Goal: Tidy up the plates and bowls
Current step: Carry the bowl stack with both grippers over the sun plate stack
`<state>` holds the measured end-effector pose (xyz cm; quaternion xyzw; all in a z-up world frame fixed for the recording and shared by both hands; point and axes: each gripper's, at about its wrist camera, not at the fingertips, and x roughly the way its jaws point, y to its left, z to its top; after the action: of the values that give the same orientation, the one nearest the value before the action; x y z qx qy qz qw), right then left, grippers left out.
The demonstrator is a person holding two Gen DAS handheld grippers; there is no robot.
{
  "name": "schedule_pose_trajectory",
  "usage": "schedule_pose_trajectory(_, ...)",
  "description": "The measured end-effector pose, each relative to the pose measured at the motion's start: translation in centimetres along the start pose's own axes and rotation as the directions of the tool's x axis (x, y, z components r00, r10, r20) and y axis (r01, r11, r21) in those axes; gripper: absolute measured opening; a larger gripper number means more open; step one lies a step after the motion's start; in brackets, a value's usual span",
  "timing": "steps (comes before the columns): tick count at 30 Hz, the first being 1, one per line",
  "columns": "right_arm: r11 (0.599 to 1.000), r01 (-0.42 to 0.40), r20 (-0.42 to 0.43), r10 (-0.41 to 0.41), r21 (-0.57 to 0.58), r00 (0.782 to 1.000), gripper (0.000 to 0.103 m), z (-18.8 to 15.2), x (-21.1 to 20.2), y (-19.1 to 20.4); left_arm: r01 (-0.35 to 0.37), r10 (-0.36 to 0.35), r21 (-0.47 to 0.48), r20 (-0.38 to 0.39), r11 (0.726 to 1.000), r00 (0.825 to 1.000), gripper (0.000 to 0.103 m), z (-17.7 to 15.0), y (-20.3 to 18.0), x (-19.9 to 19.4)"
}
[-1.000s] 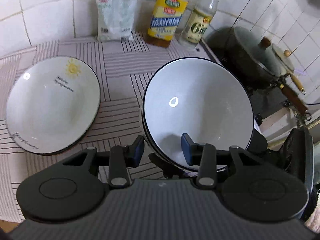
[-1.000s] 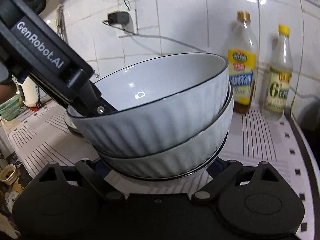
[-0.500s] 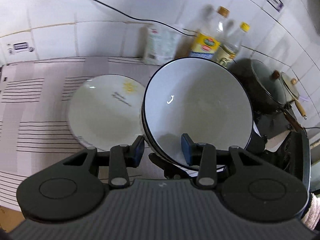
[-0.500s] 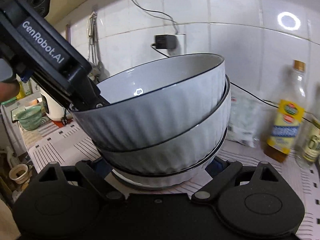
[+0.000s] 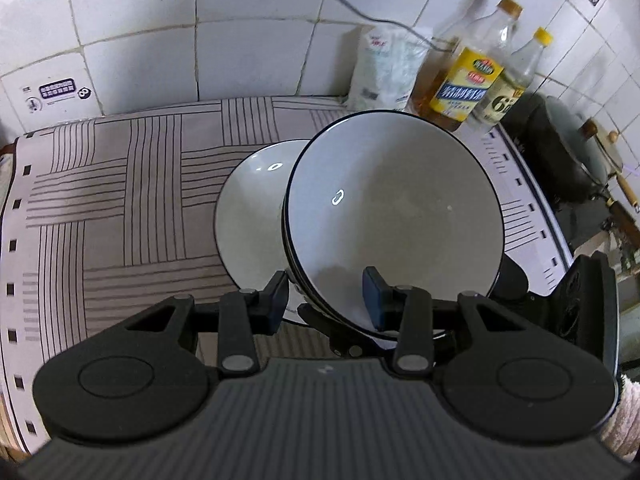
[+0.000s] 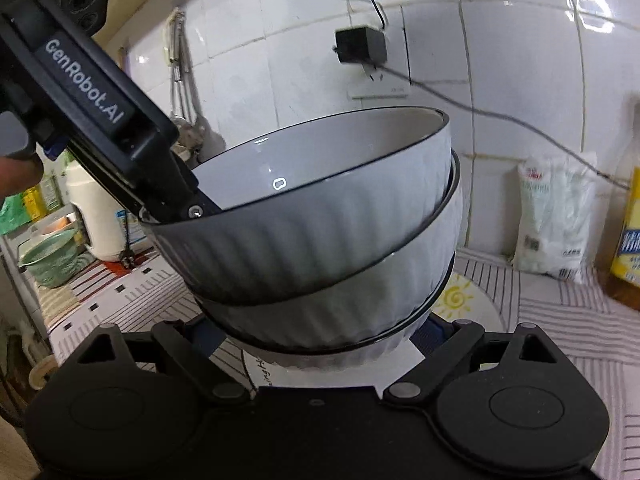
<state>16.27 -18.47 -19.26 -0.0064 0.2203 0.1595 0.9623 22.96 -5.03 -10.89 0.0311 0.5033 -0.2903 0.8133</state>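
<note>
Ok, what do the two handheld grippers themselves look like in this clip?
Both are matte black plastic. The left gripper has a ribbed grey-black body, two round discs, silver pivot pins and blue-padded fingers. In the right wrist view its housing bears white "GenRobot.AI" lettering. The right gripper shows the same discs and linkages.

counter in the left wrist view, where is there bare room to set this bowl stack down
The striped counter is bare left of the sun plate, out to its dotted edge. Crowded: the back right, with the white bag and two bottles, and the wok at the right.
</note>
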Motion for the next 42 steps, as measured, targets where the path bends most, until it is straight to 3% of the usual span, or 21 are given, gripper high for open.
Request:
schedule_pose_trajectory(9,0.996,0.076,-0.044,-0.074,0.036,0.996,0.095,-0.9,3.4,0.1,0.061,-0.06,0.025,-0.05,0.998,0.997,0.038,1.0,3.4,3.8)
schedule_pose_trajectory(19,0.987,0.153,-0.139,-0.144,0.055,0.98,0.095,-0.7,5.4,-0.3,0.119,-0.113,0.052,-0.11,0.991,0.987,0.038,2.1,4.6,6.3)
schedule_pose_trajectory(26,0.984,0.178,-0.174,-0.18,-0.025,0.968,0.095,0.0,6.0,-0.3,0.094,-0.086,0.054,-0.136,0.994,0.987,0.038,3.0,4.1,6.9)
schedule_pose_trajectory(30,0.987,0.16,-0.165,-0.154,0.025,0.974,0.095,-0.1,6.1,-0.7,0.085,-0.08,0.041,-0.124,0.996,0.989,0.038,3.0,4.3,6.7)
schedule_pose_trajectory(42,0.985,0.173,-0.197,-0.172,-0.013,0.965,0.095,-0.1,7.2,-0.7,0.029,-0.025,0.027,-0.136,0.999,0.99,0.038,3.6,3.6,7.7)
